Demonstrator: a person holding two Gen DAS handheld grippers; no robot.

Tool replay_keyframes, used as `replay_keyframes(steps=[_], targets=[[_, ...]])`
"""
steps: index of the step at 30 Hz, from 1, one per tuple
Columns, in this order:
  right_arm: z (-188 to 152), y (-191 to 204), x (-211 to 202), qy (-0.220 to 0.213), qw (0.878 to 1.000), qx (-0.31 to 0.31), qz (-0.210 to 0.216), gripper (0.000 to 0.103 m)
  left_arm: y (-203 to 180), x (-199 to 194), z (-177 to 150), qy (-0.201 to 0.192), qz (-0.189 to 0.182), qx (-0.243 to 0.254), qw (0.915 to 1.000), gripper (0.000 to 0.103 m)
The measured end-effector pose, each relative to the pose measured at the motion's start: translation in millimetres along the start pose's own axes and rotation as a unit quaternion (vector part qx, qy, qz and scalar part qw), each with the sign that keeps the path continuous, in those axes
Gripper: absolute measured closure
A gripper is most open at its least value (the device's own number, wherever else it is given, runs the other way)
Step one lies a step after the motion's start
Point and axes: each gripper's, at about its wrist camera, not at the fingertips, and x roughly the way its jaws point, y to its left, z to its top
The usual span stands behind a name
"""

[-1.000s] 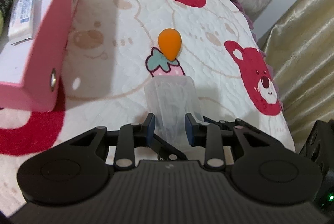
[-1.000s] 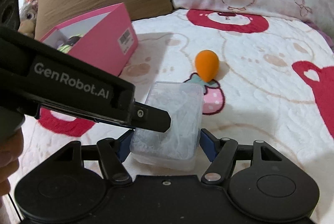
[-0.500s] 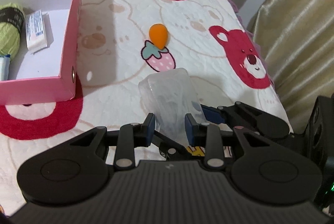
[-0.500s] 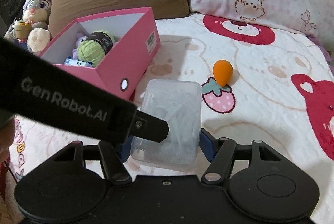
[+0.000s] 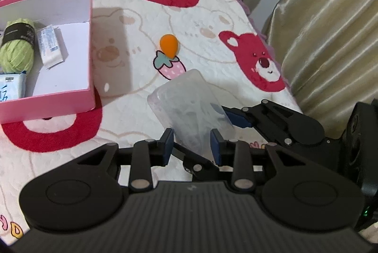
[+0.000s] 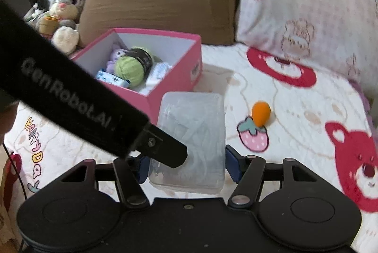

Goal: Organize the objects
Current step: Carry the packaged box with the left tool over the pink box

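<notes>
- Both grippers are lifting the clear plastic box (image 6: pixel 189 135) higher off the bedspread (image 5: pixel 132 24).
- Pink box (image 5: pixel 47 97) is waiting left, likely the destination.
- Left gripper (image 5: pixel 191 146) is pinching one end, jaws easing open.
- Right gripper (image 6: pixel 187 166) is clamping its sides, jaws tightening.
- Orange sponge (image 5: pixel 168 45) is lying beyond.

Both grippers are angling downward: left gripper (image 5: pixel 191 143) jaws opening slightly, right gripper (image 6: pixel 187 164) jaws narrowing, both on the clear box (image 6: pixel 191 135).
</notes>
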Motion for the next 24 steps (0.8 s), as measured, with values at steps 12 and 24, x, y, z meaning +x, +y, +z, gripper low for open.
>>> replay_keyframes(steps=[12, 24], targets=[[36.5, 35.9, -3.0, -0.048, 0.996, -0.067, 0.043, 0.037, 43.8, -65.7, 1.8, -0.058, 0.005, -0.018, 0.9981, 0.070], [102.3, 58.0, 46.4, -0.044, 0.981, -0.139, 0.131, 0.037, 113.0, -100.3, 33.5, -0.093, 0.020, -0.054, 0.9940, 0.067]])
